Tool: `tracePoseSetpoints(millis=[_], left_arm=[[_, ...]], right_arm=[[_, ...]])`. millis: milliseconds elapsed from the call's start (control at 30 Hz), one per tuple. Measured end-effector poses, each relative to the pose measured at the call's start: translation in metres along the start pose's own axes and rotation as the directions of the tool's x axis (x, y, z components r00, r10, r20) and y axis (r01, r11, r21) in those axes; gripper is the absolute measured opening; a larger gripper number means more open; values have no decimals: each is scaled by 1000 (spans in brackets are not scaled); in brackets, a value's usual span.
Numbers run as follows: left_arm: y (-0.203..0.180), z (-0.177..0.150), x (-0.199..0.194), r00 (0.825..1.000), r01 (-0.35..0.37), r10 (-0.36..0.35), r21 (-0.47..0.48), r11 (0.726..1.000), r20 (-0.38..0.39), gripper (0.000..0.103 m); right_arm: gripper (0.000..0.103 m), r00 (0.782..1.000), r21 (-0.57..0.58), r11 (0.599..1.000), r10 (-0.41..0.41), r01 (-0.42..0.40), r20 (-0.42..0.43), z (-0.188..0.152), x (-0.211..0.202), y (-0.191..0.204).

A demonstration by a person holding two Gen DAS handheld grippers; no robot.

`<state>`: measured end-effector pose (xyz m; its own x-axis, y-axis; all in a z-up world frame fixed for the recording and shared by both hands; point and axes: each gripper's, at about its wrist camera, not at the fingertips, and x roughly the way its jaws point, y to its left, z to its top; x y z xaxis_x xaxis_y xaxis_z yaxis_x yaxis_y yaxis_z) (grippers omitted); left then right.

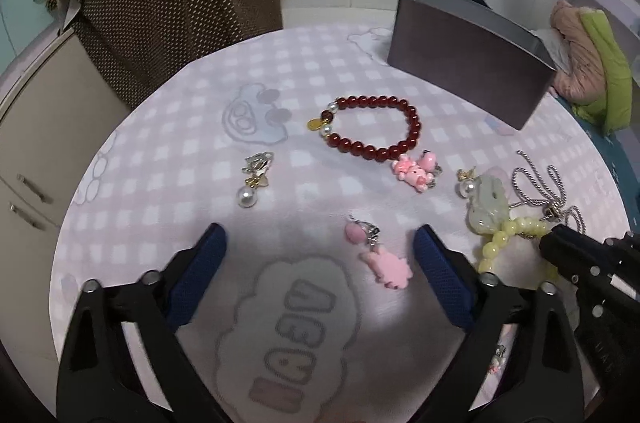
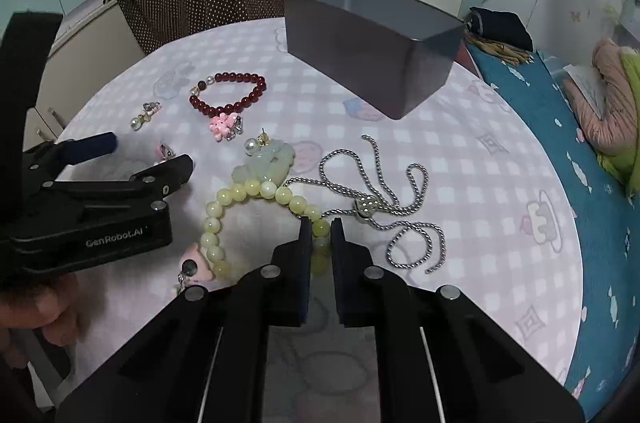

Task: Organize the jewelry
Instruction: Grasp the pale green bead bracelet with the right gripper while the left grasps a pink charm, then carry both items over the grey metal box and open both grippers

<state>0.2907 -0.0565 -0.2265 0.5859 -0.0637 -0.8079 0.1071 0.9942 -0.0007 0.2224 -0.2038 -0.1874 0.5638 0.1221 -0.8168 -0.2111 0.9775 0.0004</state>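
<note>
The right gripper (image 2: pixel 320 227) is pinched onto the pale yellow bead bracelet (image 2: pixel 224 219), its pads pressing a bead at the near right of the loop, so the rest of the strand curves away to its left and ahead toward the jade charm (image 2: pixel 268 159). The left gripper (image 1: pixel 320 243) stands spread with nothing pressed, a pink clip earring (image 1: pixel 380 259) lying between its pads, nearer the right one, long axis running roughly toward the camera. The grey box (image 2: pixel 372 59) sits well ahead of both, closer to the right gripper, so carrying the bracelet there likely means lifting forward and slightly right.
</note>
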Motion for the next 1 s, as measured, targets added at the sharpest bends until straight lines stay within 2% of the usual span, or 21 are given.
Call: tracePoseSetpoints(millis=[33, 100, 133, 200, 233, 300, 700, 900, 1000], left_arm=[[0, 0, -3, 1000, 6, -6, 5, 1000, 11, 71], [3, -1, -6, 1000, 14, -14, 9, 1000, 20, 46], [4, -1, -7, 1000, 18, -18, 9, 1000, 20, 41], [13, -2, -10, 999, 48, -47, -13, 999, 16, 16], [17, -2, -11, 997, 71, -71, -28, 997, 12, 11], [26, -4, -14, 994, 113, -113, -53, 992, 3, 11], [29, -1, -52, 989, 121, -120, -3, 993, 82, 11], [25, 21, -87, 972, 162, -163, 24, 987, 166, 11], [13, 46, -105, 956, 175, -186, 70, 982, 226, 11]], right_arm=[[8, 1000, 3, 1000, 2, -2, 7, 0, -3, -1], [8, 1000, 3, 1000, 6, -6, 21, 1, -8, -2], [8, 1000, 2, 1000, 8, -8, 26, 2, -10, -2], [8, 999, 0, 1000, 13, -13, 38, 4, -15, -2], [8, 999, -2, 1000, 18, -18, 46, 5, -18, -1], [8, 998, -5, 1000, 24, -24, 57, 7, -22, 0], [8, 992, -36, 999, 33, -29, 120, 19, -49, 6], [8, 982, -58, 998, 28, -18, 185, 36, -73, 5], [8, 973, -70, 997, 29, -13, 229, 54, -86, 2]])
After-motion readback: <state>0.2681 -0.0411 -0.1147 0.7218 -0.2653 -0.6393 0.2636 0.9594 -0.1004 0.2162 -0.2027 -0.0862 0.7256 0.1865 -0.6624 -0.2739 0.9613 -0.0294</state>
